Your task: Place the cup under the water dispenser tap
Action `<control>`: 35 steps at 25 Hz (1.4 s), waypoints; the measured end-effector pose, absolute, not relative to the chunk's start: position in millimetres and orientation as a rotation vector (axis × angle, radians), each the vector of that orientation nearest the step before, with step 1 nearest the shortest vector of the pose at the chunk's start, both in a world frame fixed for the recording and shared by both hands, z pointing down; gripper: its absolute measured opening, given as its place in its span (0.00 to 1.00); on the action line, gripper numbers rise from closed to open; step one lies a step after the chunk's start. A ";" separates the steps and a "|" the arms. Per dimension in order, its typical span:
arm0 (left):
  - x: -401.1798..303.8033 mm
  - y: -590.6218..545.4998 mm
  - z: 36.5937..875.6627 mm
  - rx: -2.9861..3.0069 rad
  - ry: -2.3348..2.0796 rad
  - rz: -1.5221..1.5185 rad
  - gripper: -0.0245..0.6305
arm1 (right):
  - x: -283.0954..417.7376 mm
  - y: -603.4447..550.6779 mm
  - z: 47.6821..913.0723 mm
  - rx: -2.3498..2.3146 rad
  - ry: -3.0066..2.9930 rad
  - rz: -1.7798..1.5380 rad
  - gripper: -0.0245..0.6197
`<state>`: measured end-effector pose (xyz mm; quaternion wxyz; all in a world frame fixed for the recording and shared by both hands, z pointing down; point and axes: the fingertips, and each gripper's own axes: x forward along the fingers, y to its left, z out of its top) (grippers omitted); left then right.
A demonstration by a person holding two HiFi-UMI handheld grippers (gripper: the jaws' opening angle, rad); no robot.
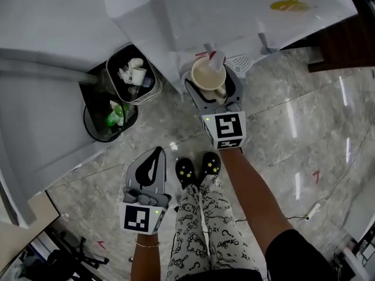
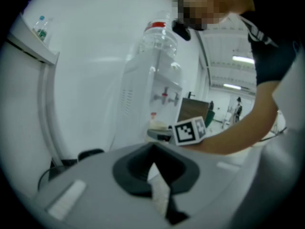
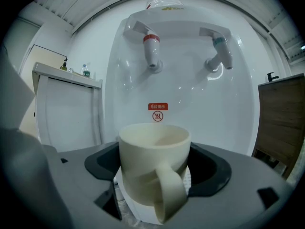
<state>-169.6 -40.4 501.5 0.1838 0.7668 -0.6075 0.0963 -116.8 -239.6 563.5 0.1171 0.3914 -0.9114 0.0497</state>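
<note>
At the far left of the head view two waste bins (image 1: 120, 92) stand on the grey stone floor (image 1: 293, 122) against a white cabinet (image 1: 41, 104), one holding crumpled paper cups, the other something green. Just right of them and lower in the picture, the left gripper (image 1: 156, 154) hangs beside the person's leg; its own view shows the jaws pressed together with nothing between them. Next come the person's feet in black slippers (image 1: 198, 168). Further right, the right gripper (image 1: 214, 97) is stretched forward with its jaws clamped on the sides of the cream cup (image 3: 153, 161), whose handle points back toward the camera and whose mouth faces up, a little tilted. The cup sits right in front of the white water dispenser (image 3: 181, 94), below the red tap (image 3: 151, 49) and left of the blue-green tap (image 3: 220, 52). From above, the red tap overlaps the cup's far rim.
</note>
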 end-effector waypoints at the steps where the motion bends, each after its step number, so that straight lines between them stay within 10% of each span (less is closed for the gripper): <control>1: -169.1 -39.9 501.0 2.164 -1.709 0.268 0.03 | -116.7 -238.9 564.1 1.147 -2.664 0.141 0.65; 35: -156.5 -33.7 503.5 2.172 -1.623 0.265 0.03 | -121.2 -231.4 568.7 0.966 -2.720 0.181 0.68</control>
